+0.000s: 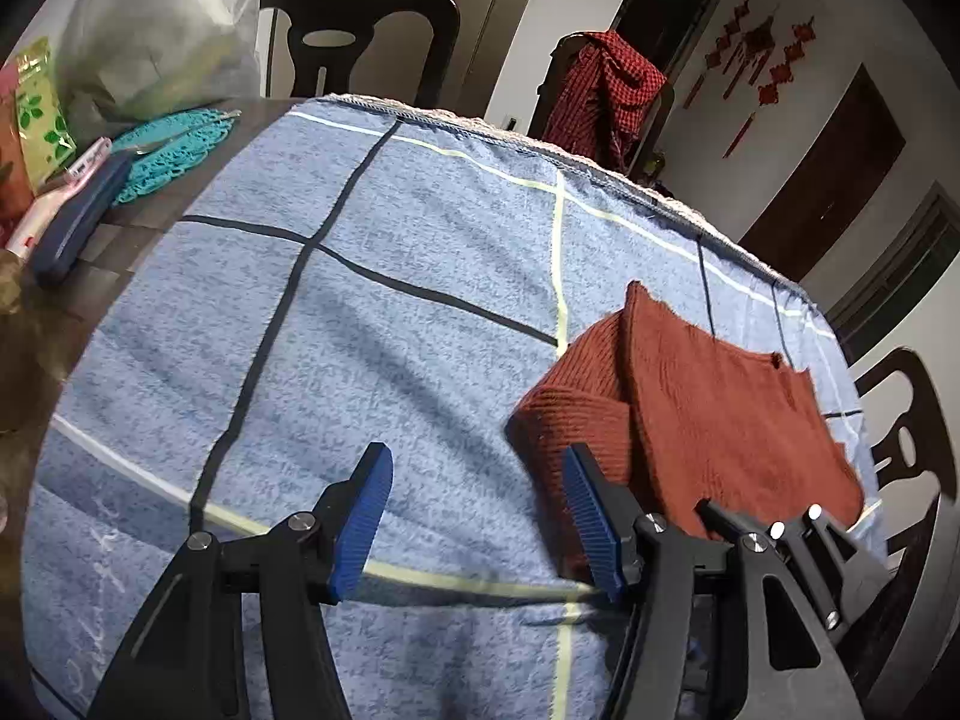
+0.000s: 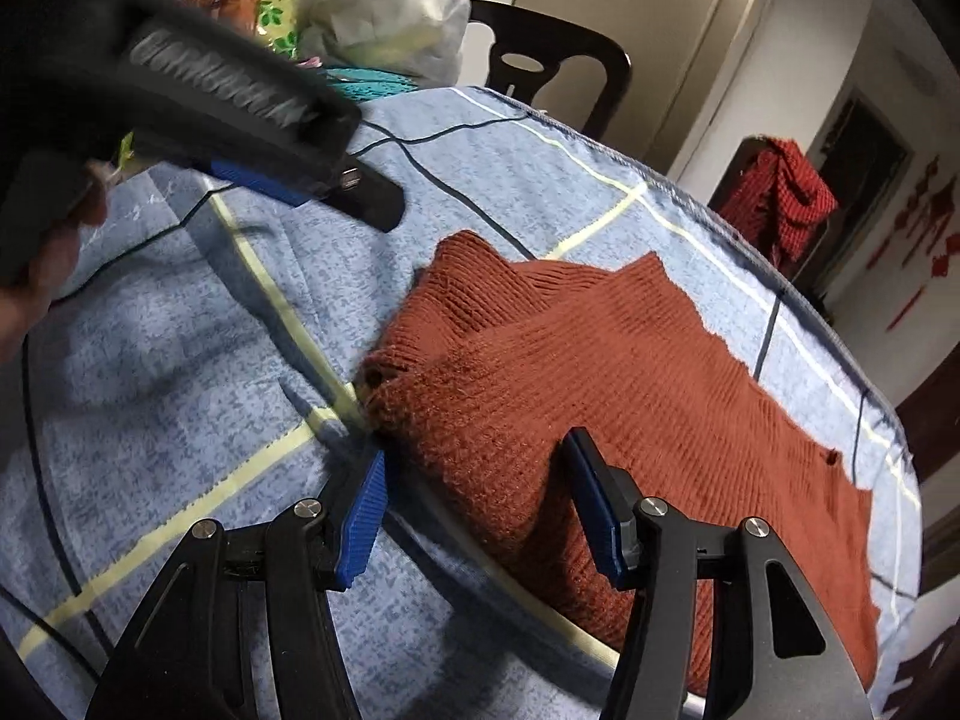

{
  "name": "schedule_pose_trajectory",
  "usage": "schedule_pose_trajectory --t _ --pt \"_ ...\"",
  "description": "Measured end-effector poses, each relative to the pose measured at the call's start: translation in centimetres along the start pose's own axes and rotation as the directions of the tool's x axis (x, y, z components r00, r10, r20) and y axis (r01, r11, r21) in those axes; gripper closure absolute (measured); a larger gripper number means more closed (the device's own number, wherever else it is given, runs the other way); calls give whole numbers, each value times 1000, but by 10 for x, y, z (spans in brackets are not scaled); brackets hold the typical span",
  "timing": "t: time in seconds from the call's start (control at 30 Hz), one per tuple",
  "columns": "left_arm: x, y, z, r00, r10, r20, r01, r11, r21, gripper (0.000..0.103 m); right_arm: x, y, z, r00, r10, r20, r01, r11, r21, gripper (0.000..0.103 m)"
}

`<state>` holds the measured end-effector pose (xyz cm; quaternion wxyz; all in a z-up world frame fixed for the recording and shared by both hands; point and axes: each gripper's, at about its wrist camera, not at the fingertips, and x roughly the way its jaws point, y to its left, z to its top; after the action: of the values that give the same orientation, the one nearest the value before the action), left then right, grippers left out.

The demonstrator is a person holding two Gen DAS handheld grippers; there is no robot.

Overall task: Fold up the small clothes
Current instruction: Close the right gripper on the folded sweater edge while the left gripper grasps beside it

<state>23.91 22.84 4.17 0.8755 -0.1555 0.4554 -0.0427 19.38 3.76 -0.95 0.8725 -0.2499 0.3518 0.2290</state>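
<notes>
On the blue checked towel (image 1: pixel 372 276) that covers the counter, the left gripper (image 1: pixel 480 516) hangs with its jaws about half open and empty, just left of the folded rust-red knitted sweater (image 2: pixel 600 384). Further right, the right gripper (image 2: pixel 480 498) stands with jaws wide over the sweater's near folded edge, gripping nothing. As I judge it, the fold goes best if each pair of jaws pinches every layer at a near corner and both lift evenly.
</notes>
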Motion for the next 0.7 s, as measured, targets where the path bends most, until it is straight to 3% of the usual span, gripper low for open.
schedule_pose_trajectory --t 0.13,0.3,0.4,0.47,0.6,0.7 --pt "2 -1 4 1000 -8 1 8 1000 -4 40 -7 -3 -2 997 -68 45 68 998 -1 46" --pt "7 -3 3 1000 -17 -13 17 1000 2 40 -3 -17 1 998 -46 30 45 998 51 46" --pt "9 -3 2 1000 -21 -22 21 1000 2 40 0 -27 1 1000 18 22 -20 993 119 46" --pt "10 -2 2 999 -17 -31 17 1000 -2 40 1 -21 0 998 61 16 -62 994 89 46" --pt "10 -1 3 999 -21 -34 21 1000 -6 40 0 2 -6 1000 -8 25 9 999 -52 46" --pt "13 0 5 998 -50 -48 49 998 -26 40 3 2 -2 1000 -11 24 12 999 -38 46"
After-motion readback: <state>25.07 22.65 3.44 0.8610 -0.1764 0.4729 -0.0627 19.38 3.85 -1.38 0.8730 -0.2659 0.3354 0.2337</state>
